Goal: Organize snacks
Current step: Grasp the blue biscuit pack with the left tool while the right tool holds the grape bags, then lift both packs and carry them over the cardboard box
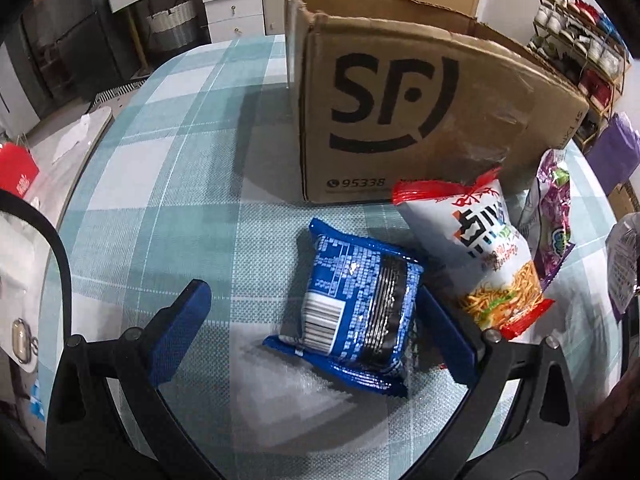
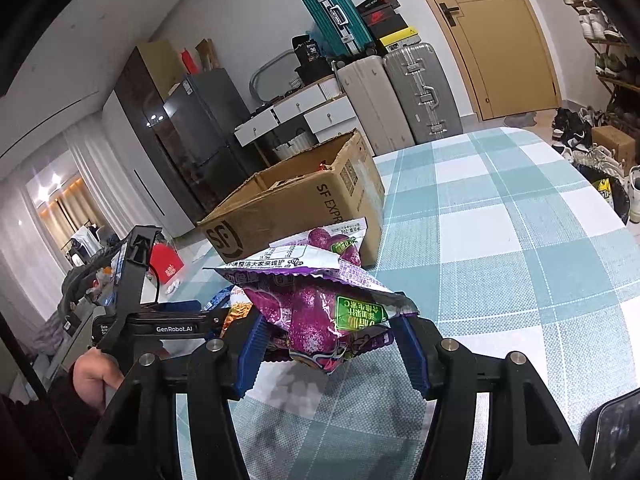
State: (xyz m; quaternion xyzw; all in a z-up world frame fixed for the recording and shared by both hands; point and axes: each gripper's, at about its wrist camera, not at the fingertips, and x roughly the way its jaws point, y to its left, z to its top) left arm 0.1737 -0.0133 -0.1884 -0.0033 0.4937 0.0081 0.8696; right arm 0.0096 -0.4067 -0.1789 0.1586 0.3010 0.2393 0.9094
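Observation:
A blue foil snack packet (image 1: 352,304) lies label-down on the checked tablecloth (image 1: 172,208). My left gripper (image 1: 312,296) is open around it, and the right finger (image 1: 444,344) sits against the packet's edge. A white and red noodle-snack bag (image 1: 488,256) lies just beyond, in front of the open SF cardboard box (image 1: 400,112). My right gripper (image 2: 332,340) is shut on a purple snack bag (image 2: 320,312) and holds it off the table, short of the box (image 2: 296,208). The same purple bag (image 1: 554,216) shows at the right of the left wrist view.
A silvery packet (image 1: 622,268) sits at the far right edge. Beyond the table stand suitcases (image 2: 420,92), white drawers (image 2: 304,108), a dark fridge (image 2: 180,132) and a shoe rack (image 2: 612,60). A hand (image 2: 94,372) holds the left tool. The tablecloth (image 2: 500,220) stretches right of the box.

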